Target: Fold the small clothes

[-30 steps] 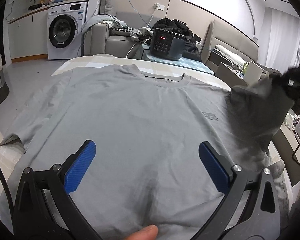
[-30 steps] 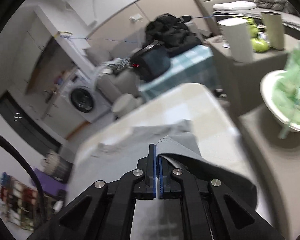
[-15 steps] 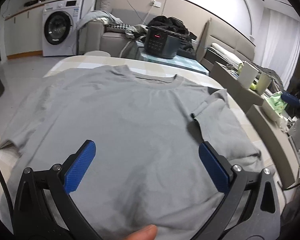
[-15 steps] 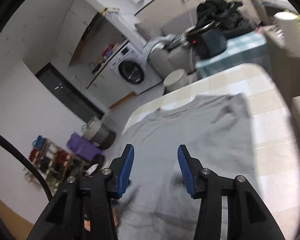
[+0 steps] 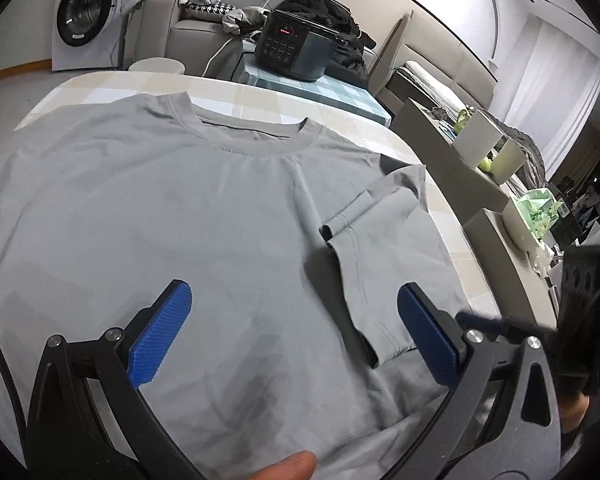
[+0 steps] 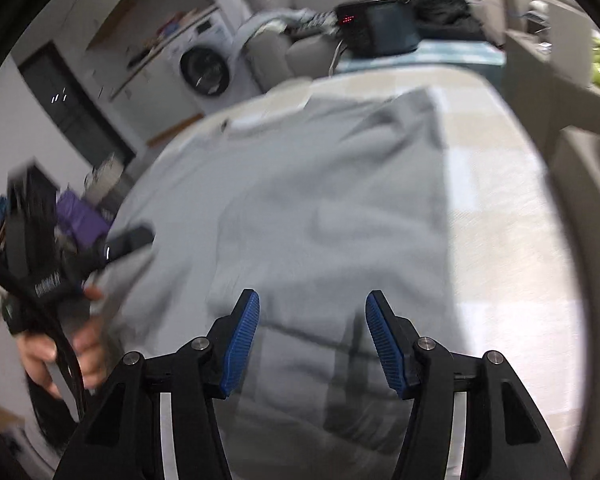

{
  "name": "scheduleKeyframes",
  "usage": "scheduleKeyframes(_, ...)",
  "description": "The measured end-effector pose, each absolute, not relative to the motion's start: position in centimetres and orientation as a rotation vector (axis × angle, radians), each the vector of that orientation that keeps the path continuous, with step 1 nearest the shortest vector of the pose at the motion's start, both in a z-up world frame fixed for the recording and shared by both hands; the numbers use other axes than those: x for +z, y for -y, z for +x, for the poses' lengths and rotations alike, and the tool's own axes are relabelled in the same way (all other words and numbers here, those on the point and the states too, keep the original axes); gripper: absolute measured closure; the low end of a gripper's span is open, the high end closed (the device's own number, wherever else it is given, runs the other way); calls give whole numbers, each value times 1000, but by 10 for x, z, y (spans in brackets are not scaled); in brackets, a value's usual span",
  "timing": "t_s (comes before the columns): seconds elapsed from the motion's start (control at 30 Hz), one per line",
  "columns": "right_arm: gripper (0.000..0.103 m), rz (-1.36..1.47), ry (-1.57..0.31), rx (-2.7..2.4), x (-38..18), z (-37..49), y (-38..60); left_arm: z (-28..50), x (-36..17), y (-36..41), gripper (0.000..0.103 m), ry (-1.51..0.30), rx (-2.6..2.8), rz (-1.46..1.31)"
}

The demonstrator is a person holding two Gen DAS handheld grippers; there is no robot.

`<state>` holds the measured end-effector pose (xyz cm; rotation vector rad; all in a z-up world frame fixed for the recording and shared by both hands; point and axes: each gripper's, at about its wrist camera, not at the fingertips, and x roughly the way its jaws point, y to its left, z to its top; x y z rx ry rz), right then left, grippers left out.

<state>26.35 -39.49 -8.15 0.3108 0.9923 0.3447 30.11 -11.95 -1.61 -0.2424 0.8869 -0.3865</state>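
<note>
Grey T-shirt [image 5: 204, 216] flat on checked table [image 5: 340, 114], collar at far side, right sleeve [image 5: 374, 240] folded inward onto chest. Left gripper [image 5: 296, 336] above shirt hem, blue pads wide apart, nothing between. Right gripper [image 6: 310, 340] above shirt's right side, jaws just opening, empty. Beyond table's right edge, white bowl [image 5: 520, 224] holding pale green wrappers.

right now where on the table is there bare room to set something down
Bare checked tabletop shows beyond the grey T-shirt's collar, and as a strip along its folded right edge. The shirt covers the rest; the side counter is cluttered.
</note>
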Motion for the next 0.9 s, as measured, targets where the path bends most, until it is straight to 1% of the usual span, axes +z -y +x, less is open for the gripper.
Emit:
scheduleKeyframes(0.1,45,441,-1038,408,-96,265,390,300,-18,121,1,-889,-381,-237)
scheduleKeyframes(0.2,49,554,-1071,437,-107,270,389,299,-19,123,1,-882,-366,-214)
scheduleKeyframes(0.33,49,654,-1030,384,-110,281,395,294,-21,128,1,-873,-349,-165)
scheduleKeyframes(0.37,51,674,-1017,357,-111,283,397,293,-21,128,1,-870,-347,-157)
scheduleKeyframes(0.4,58,684,-1015,327,-111,286,396,291,-21,128,1,-870,-347,-155)
scheduleKeyframes(0.43,67,689,-1014,298,-112,288,397,290,-21,129,1,-872,-349,-155)
scheduleKeyframes(0.47,73,688,-1010,260,-113,290,398,290,-21,129,1,-873,-353,-156)
scheduleKeyframes(0.5,89,687,-1007,235,-115,292,399,289,-21,129,1,-872,-357,-154)
scheduleKeyframes(0.53,100,685,-1010,215,-117,292,401,289,-21,130,1,-872,-356,-152)
scheduleKeyframes(0.57,101,688,-1004,211,-117,291,402,289,-21,129,1,-873,-354,-152)
scheduleKeyframes(0.77,102,652,-970,262,-109,261,405,290,-25,129,1,-913,-391,-185)
scheduleKeyframes(0.9,102,538,-1019,281,-106,246,399,294,-26,132,1,-937,-423,-228)
